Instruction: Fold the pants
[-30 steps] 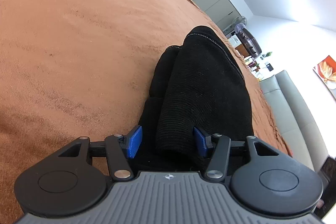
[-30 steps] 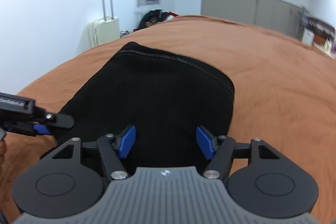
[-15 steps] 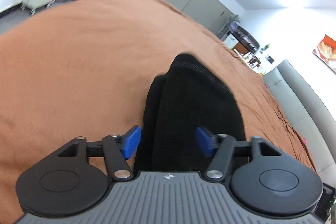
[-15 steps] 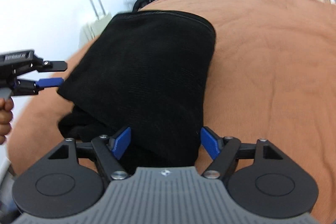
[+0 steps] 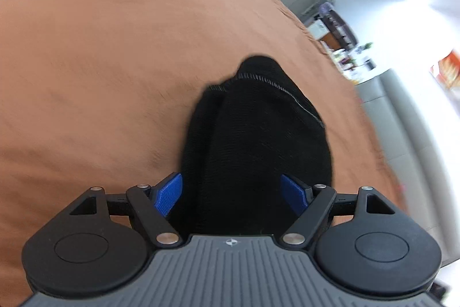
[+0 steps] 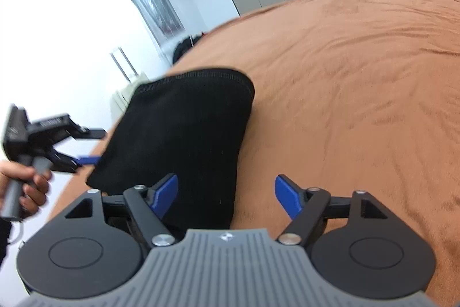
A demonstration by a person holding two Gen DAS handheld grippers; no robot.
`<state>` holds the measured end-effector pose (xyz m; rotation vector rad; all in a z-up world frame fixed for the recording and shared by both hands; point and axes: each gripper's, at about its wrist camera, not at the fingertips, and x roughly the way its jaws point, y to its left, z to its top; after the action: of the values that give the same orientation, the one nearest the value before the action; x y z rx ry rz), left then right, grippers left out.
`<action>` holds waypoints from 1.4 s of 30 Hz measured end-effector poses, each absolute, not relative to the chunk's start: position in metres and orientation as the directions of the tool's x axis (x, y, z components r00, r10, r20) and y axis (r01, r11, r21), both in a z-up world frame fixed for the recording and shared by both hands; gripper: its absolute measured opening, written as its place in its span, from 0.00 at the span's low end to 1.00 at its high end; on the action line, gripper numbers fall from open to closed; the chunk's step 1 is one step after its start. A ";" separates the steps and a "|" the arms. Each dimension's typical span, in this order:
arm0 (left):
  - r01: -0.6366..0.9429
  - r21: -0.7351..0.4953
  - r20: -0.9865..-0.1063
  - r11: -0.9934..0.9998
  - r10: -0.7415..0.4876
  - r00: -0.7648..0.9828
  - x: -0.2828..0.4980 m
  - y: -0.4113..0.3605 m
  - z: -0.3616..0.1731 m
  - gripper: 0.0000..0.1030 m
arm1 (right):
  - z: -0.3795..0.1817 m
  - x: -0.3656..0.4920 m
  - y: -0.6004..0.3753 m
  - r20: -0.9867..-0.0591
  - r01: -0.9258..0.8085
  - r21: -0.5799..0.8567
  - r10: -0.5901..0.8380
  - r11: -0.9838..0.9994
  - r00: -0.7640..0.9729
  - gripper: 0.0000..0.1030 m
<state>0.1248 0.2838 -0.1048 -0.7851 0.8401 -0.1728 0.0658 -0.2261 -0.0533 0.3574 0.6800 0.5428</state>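
The pants (image 6: 184, 134) lie folded into a compact bundle on the orange bedspread (image 6: 359, 76). Left gripper (image 5: 233, 193) and right gripper (image 6: 224, 192), jaws just widened, have released them. Folding appears complete, though blur obscures edges.

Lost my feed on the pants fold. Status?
Left gripper open, jaws just widened, astride the bundle's end. Right gripper open, jaws just widened, off the cloth. Black pants folded on the orange bedspread. Nothing in the way.
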 end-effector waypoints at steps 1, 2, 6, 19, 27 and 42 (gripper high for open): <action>-0.161 -0.717 -0.589 0.679 -0.464 0.662 0.128 0.285 -0.113 0.88 | -0.052 0.067 -0.233 -0.483 -0.348 0.493 0.584 0.798 0.653 0.75; -0.163 -0.729 -0.585 0.665 -0.480 0.654 0.132 0.284 -0.118 0.88 | -0.052 0.068 -0.237 -0.476 -0.341 0.506 0.586 0.793 0.656 0.75; -0.155 -0.701 -0.607 0.696 -0.468 0.643 0.144 0.286 -0.131 0.97 | -0.052 0.073 -0.244 -0.463 -0.324 0.536 0.593 0.779 0.659 0.75; -0.126 -0.795 -0.524 0.593 -0.567 0.636 0.147 0.302 -0.166 1.00 | -0.074 0.102 -0.232 -0.484 -0.310 0.629 0.671 0.713 0.562 0.83; -0.088 -0.806 -0.508 0.585 -0.608 0.611 0.158 0.305 -0.173 1.00 | -0.102 0.150 -0.227 -0.447 -0.223 0.781 0.772 0.583 0.453 0.87; -0.011 -0.815 -0.503 0.580 -0.697 0.511 0.194 0.305 -0.174 1.00 | -0.130 0.219 -0.185 -0.329 -0.252 0.886 0.910 0.390 0.252 0.95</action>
<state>0.1937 0.3046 -0.1739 -0.8688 0.9576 -0.4822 0.2194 -0.1852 -0.1295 0.8137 1.0018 0.9212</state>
